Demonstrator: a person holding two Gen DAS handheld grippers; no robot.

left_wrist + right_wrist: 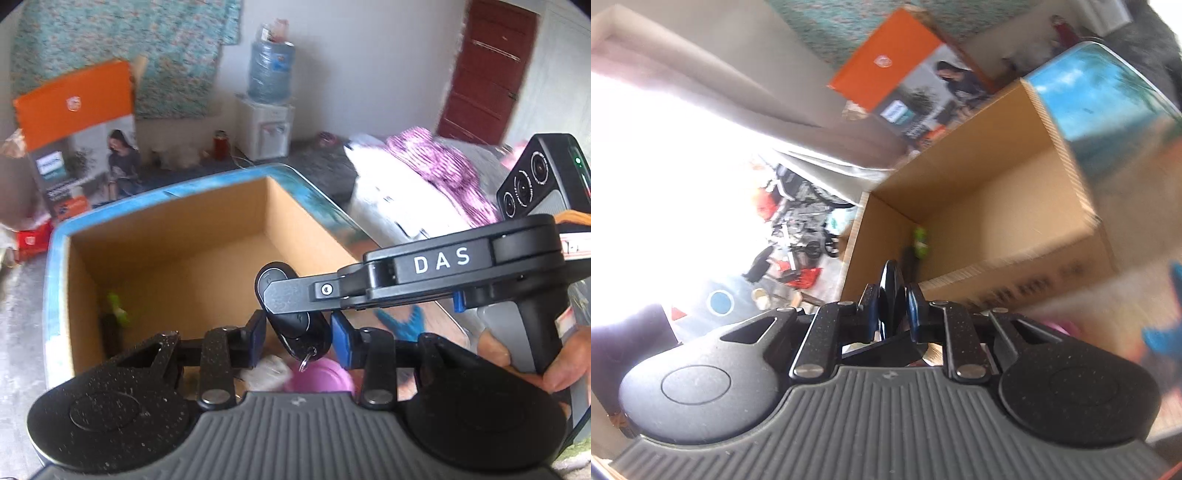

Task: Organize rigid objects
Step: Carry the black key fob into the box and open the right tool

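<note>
An open cardboard box with a blue printed rim sits ahead; a dark bottle with a green top stands in its near left corner. My right gripper is shut on a black key fob, held edge-on over the box's near edge. In the left wrist view the right gripper's arm reaches in from the right and the key fob hangs from it with a key ring. My left gripper is open, its jaws on either side of the fob without touching it.
A pink round object and a white crumpled item lie below the left gripper. An orange product box leans at the back left, a water dispenser stands by the wall. Bedding and purple cloth lie at the right.
</note>
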